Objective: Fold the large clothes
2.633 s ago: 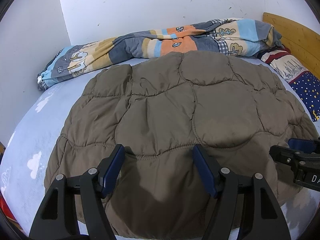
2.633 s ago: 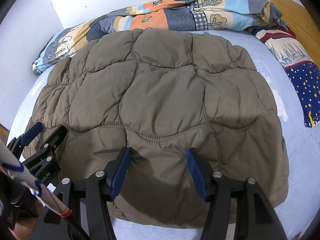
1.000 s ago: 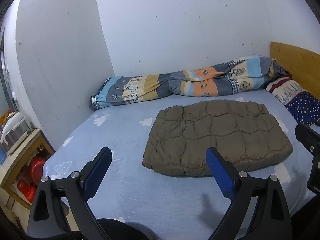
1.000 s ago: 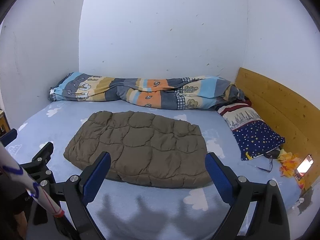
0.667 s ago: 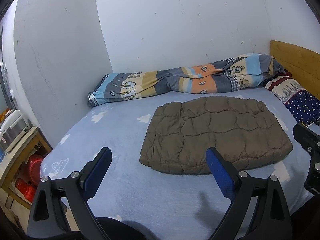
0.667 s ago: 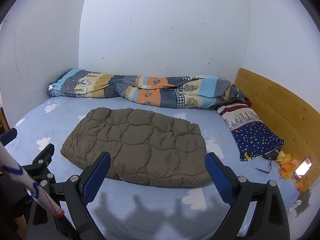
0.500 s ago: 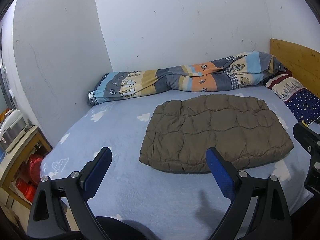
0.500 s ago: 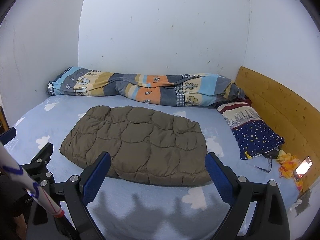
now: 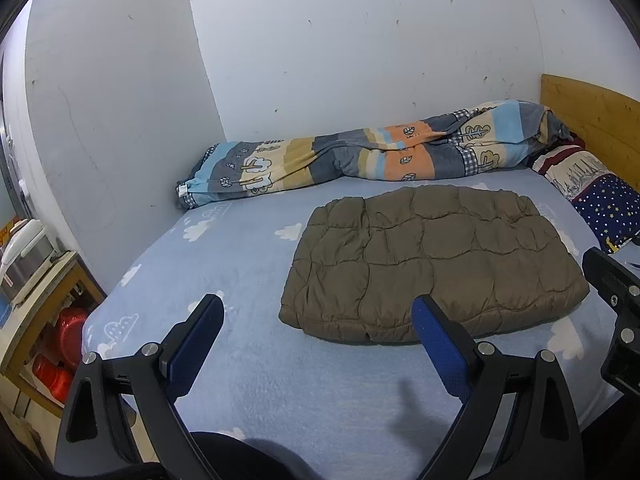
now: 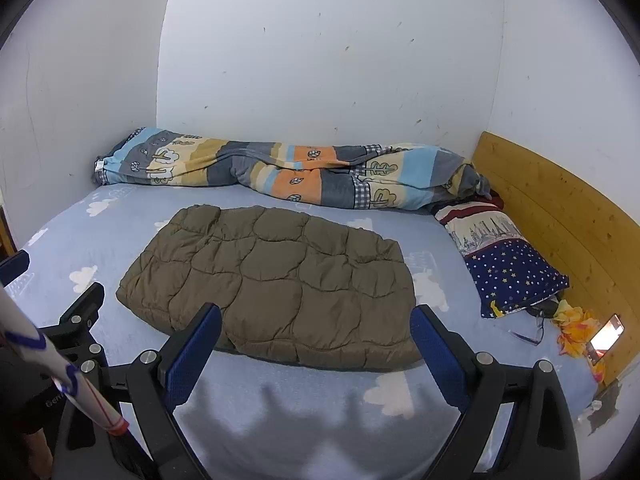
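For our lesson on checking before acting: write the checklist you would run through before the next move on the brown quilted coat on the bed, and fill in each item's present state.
1. Left tongs open and holding nothing: ok.
2. Right tongs open and holding nothing: ok.
3. Brown quilted coat lies as a flat folded bundle on the blue sheet: ok.
4. Both tongs are apart from the coat: ok.
5. Coat lies apart from the striped duvet and the starry pillow: ok.
6. Sleeves tucked neatly inside the bundle: cannot tell, they are hidden.
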The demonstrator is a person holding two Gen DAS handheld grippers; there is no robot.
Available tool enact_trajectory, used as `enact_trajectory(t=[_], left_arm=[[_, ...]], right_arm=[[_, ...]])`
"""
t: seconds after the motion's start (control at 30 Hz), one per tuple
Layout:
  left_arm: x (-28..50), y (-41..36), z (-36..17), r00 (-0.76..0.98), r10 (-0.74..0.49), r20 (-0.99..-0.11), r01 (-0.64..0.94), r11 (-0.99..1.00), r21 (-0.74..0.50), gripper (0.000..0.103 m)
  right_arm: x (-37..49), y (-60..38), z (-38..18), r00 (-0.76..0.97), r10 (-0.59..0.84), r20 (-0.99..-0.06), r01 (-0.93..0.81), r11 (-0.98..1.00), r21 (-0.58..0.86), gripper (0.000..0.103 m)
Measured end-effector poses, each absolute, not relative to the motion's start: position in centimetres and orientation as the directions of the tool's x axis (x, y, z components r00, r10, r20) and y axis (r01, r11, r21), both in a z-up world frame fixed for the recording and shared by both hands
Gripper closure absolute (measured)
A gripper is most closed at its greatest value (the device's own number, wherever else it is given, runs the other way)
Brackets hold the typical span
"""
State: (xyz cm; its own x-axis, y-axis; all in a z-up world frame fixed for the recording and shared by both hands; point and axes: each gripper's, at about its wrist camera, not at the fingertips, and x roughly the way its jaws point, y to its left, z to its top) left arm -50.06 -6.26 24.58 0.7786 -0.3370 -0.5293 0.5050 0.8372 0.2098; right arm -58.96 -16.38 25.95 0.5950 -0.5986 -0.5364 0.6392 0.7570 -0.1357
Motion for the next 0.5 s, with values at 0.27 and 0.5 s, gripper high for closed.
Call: enact_trajectory(t=[0.27, 0.5], left_arm=[[-50.20, -6.17, 24.52, 0.782, -0.332, -0.528, 0.499, 0.840, 0.211, 0.009], [-50.26, -6.01, 24.63, 0.789, -0.331, -0.518, 0.494, 0.843, 0.213, 0.009]], right_arm=[[-58.92, -16.33, 25.92, 0.594, -0.597, -0.540, 0.639, 0.757, -0.134, 0.006], [-58.87, -16.26, 25.92, 0.592, -0.599, -0.539, 0.640, 0.756, -0.138, 0.006]])
